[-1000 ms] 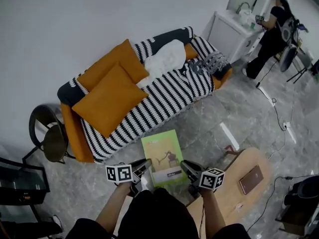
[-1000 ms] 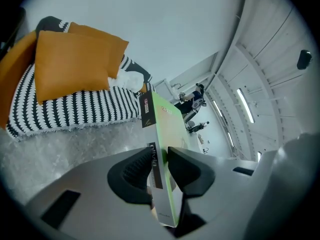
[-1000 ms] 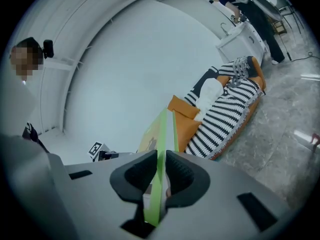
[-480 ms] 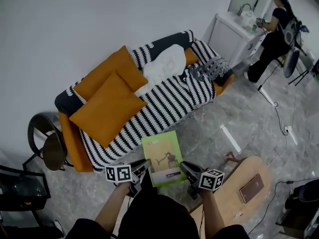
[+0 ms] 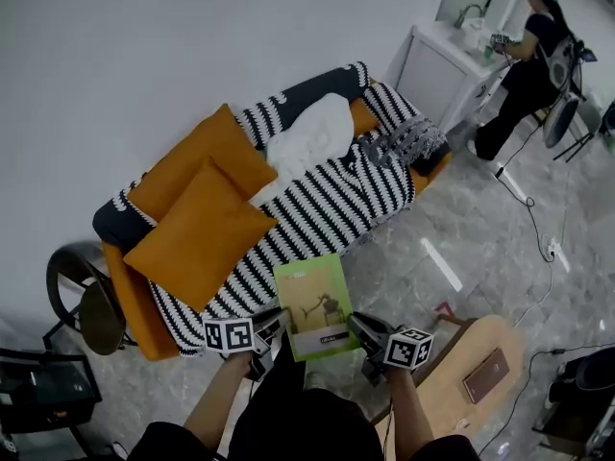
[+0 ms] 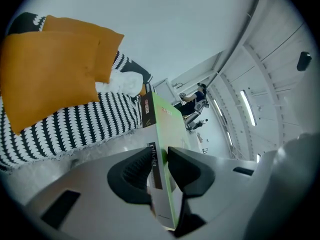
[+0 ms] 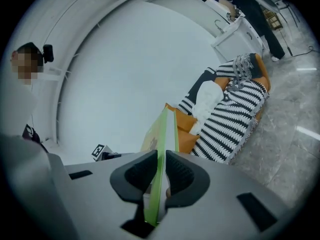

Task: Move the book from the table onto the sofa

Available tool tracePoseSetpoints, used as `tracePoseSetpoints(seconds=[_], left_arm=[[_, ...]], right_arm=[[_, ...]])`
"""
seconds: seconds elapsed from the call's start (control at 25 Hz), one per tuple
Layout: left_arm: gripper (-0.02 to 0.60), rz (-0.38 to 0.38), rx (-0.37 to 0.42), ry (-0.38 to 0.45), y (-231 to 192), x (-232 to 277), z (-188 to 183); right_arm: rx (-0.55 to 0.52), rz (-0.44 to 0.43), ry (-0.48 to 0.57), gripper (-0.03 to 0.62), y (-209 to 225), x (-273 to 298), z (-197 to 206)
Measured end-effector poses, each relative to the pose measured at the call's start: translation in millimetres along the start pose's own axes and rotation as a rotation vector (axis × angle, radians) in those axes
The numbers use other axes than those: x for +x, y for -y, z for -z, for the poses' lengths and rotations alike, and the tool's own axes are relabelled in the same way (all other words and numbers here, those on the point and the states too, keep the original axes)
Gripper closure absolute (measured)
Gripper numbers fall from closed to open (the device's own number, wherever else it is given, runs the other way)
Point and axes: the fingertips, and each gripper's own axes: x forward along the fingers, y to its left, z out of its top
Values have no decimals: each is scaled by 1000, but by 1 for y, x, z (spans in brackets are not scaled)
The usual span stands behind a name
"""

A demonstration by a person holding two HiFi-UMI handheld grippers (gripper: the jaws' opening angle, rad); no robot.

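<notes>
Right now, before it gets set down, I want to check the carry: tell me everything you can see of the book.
The book is thin, with a light green cover showing a picture, a white band at its near edge and a dark printed spine. It is closed, cover up. The left gripper clamps its spine-side near corner, the right gripper its other near corner. It hangs over the floor before the striped sofa, touching nothing else.
</notes>
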Motion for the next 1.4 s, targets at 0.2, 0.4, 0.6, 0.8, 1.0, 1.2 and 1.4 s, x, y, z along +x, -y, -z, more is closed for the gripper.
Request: tracePoseSetpoints(seconds=[0.2, 0.4, 0.6, 0.8, 1.0, 1.2, 1.4], left_arm=[[471, 13, 10, -16, -10, 21, -53], [471, 28, 8, -39, -25, 44, -96], [471, 41, -5, -39, -32, 62, -131], [472, 29, -24, -13, -38, 78, -161], [472, 0, -51, 37, -44, 101, -185], [472, -52, -116, 115, -45, 123, -198], [472, -97, -178, 176, -49, 153, -208]], right_arm=[[14, 20, 9, 524, 13, 34, -38], [13, 40, 8, 523, 30, 67, -75], [11, 51, 4, 524, 43, 91, -107], [23, 42, -21, 524, 58, 112, -135], [4, -2, -83, 523, 81, 133, -167], [-10, -61, -169, 523, 103, 147, -197], [-22, -112, -241, 524, 135, 163, -225]])
